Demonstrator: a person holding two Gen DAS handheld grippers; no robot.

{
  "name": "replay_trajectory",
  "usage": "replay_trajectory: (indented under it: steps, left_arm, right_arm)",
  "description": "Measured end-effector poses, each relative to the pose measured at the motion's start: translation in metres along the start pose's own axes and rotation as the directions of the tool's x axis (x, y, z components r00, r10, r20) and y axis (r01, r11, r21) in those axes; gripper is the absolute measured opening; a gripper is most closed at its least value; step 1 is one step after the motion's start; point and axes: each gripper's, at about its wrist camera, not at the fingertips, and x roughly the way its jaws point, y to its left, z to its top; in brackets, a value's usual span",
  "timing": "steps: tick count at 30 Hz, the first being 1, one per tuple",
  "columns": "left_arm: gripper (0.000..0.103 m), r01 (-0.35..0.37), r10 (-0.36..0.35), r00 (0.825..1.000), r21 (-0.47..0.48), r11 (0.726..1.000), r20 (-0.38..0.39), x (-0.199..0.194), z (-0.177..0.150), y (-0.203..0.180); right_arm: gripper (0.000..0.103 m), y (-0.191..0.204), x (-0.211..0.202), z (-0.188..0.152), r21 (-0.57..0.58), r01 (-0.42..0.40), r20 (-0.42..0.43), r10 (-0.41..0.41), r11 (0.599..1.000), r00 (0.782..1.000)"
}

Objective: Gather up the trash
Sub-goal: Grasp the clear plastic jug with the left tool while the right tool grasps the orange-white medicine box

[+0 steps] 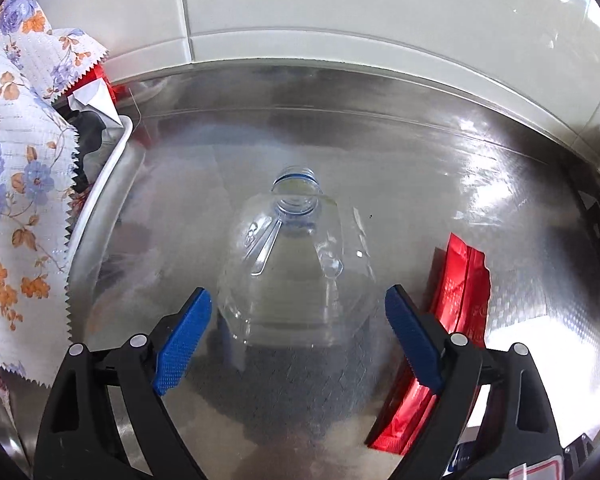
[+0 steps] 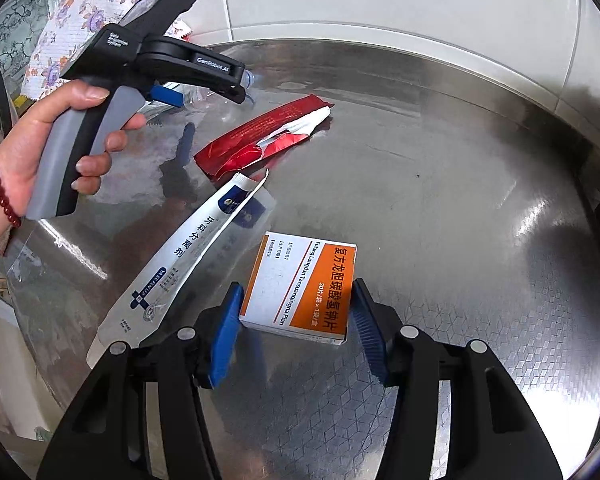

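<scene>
Right wrist view shows the right gripper (image 2: 296, 320) closed on a white-and-orange medicine box (image 2: 300, 288), pads pressing both sides, the box resting on the steel table (image 2: 460, 200). In the left wrist view the left gripper (image 1: 298, 332) stands wide open around a clear plastic bottle (image 1: 296, 264), pads apart from it. A red wrapper (image 2: 260, 136) lies near. Both pickups look underway; next the left jaws must close, then both hands lift.
</scene>
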Motion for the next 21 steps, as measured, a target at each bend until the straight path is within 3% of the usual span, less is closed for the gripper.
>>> replay_trajectory:
  steps: [6,9,12,21]
  left_arm:
    - [0.088,-0.001,0.001,1.0,0.01,1.0,0.002,0.018,0.013,0.0]
    - [0.077,-0.016,0.016,1.0,0.025,1.0,-0.006,0.027,0.017,-0.004]
    - [0.058,-0.046,0.046,0.999,0.062,0.997,0.002,0.028,0.019,-0.007]
    - [0.058,-0.049,0.046,0.998,0.118,0.992,0.03,-0.006,-0.008,-0.012]
  right_arm:
    - [0.056,0.003,0.004,0.001,-0.019,0.016,0.006,-0.016,1.0,1.0]
    - [0.056,0.003,0.004,0.001,-0.014,0.023,0.004,-0.023,1.0,1.0]
    - [0.056,0.005,0.004,0.0,-0.009,0.036,0.002,-0.036,0.999,0.999]
    - [0.056,0.007,-0.014,-0.005,0.034,0.043,0.023,-0.044,0.998,0.999]
